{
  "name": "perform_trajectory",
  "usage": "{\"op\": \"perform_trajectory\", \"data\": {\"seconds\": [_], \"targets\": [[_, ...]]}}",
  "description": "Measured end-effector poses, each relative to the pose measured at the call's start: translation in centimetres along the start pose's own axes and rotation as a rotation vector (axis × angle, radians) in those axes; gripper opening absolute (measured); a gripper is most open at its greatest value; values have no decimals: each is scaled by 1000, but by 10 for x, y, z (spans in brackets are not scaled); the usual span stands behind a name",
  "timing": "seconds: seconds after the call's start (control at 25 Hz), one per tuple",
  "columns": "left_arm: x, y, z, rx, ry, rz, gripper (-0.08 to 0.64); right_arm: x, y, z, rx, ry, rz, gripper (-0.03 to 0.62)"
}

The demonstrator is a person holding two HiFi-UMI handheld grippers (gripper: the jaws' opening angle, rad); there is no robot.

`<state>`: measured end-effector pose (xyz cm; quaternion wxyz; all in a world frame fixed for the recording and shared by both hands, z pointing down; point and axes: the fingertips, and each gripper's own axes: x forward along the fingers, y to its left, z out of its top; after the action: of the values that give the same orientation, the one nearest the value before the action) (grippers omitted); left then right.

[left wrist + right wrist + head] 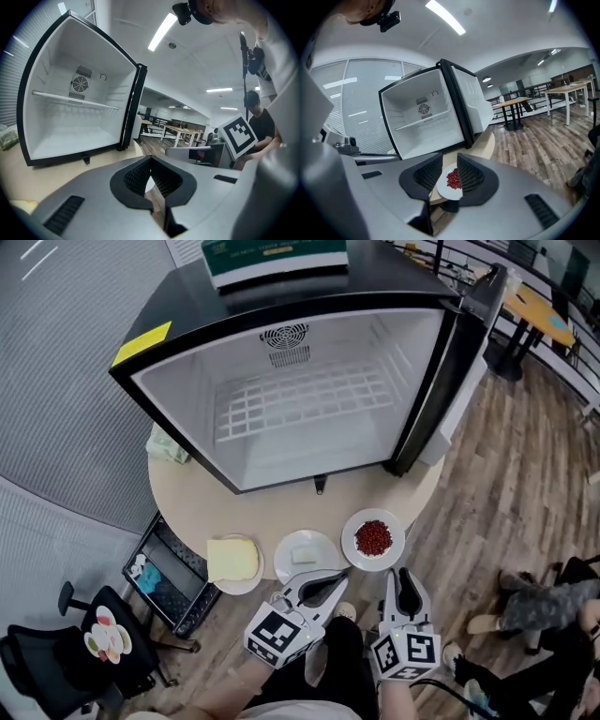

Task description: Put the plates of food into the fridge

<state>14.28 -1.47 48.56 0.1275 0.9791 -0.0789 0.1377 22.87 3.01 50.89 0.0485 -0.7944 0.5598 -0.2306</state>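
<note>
— Fingers first: how did both pairs look from the head view?
— Seen from above, the left gripper (341, 576) lay with its tips at the near rim of the middle plate (306, 555), which carried a small pale piece. Whether they touched it, I could not tell. The right gripper (403, 574) pointed at the plate of red berries (373, 539), just short of its rim. Three plates sat in a row on the round table (281, 507) (the leftmost was the plate with a yellow slice (233, 562)). All of them were outside the mini fridge (281, 409), which stood open behind them.
— And the left gripper view?
— Its fingers (136, 176) met at the tips, pad against pad, clamping nothing. A sliver of white plate showed in the gap below them. The mini fridge stood ahead on the left, its door (133, 108) swung wide.
— The right gripper view?
— Those fingers (471, 176) stood a narrow way apart and pressed on nothing. The plate of red berries (451, 180) showed through the gap, lying beyond the pads near the table's edge, with the open mini fridge behind it.
</note>
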Motion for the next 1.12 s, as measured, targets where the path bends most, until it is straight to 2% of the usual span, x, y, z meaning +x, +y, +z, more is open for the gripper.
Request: {"op": "perform_trajectory", "data": {"seconds": [0.16,0.24,0.44,0.72,1.04,1.12], "targets": [[8,-8,-14,-14,31,-51,5,2,-14,-18,135,36,-10,153],[13,-14,-20,-14,48,-81,5,5,-21,-28,219,54,-12,160],[22,-25,-38,-35,86,-128,5,18,-41,-57,424,87,-10,160],[38,-32,-65,-58,129,-153,5,34,-59,-95,577,132,-9,158],[46,-34,-79,-61,155,-136,4,65,-65,-118,883,133,78,156],[46,-34,-79,-69,152,-123,5,65,-67,-120,895,134,70,90]]}}
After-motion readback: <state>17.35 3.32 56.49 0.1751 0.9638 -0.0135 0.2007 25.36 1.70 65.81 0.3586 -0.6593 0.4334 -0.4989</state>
